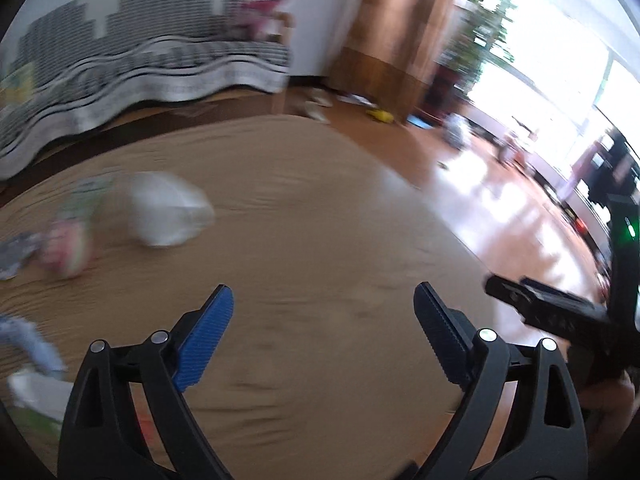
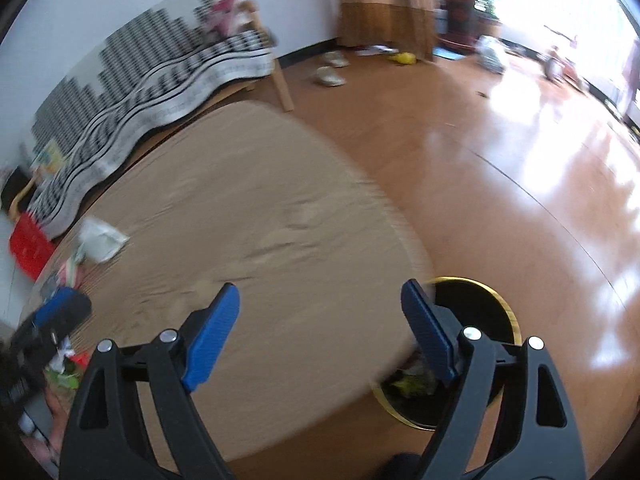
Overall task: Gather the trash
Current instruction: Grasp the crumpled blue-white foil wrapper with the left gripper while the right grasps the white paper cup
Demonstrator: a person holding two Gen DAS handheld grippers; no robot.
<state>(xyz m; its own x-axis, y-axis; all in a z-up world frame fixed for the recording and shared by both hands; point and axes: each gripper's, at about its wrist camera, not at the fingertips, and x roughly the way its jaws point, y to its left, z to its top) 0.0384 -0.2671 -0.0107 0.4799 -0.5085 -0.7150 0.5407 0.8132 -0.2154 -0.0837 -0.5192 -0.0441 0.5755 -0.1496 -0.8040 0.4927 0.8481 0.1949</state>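
Both views are blurred by motion. My left gripper [image 1: 323,300] is open and empty above a round tan table [image 1: 320,220]. A crumpled white wrapper [image 1: 166,216] lies on the table's left part, with a pink and green packet [image 1: 68,244] and grey scraps [image 1: 16,252] beside it. More scraps [image 1: 28,344] lie at the lower left edge. My right gripper [image 2: 320,300] is open and empty over the table's near right edge [image 2: 400,240]. A black bin with a gold rim [image 2: 472,344] stands on the floor below it, with trash inside. The white wrapper [image 2: 100,240] shows far left.
A bench with a striped black and white cover [image 1: 120,76] stands behind the table. A red basket [image 2: 28,248] sits at the far left. Slippers [image 2: 330,72] and a yellow item [image 2: 404,58] lie on the glossy wooden floor [image 2: 520,160]. The other gripper [image 1: 560,308] shows at right.
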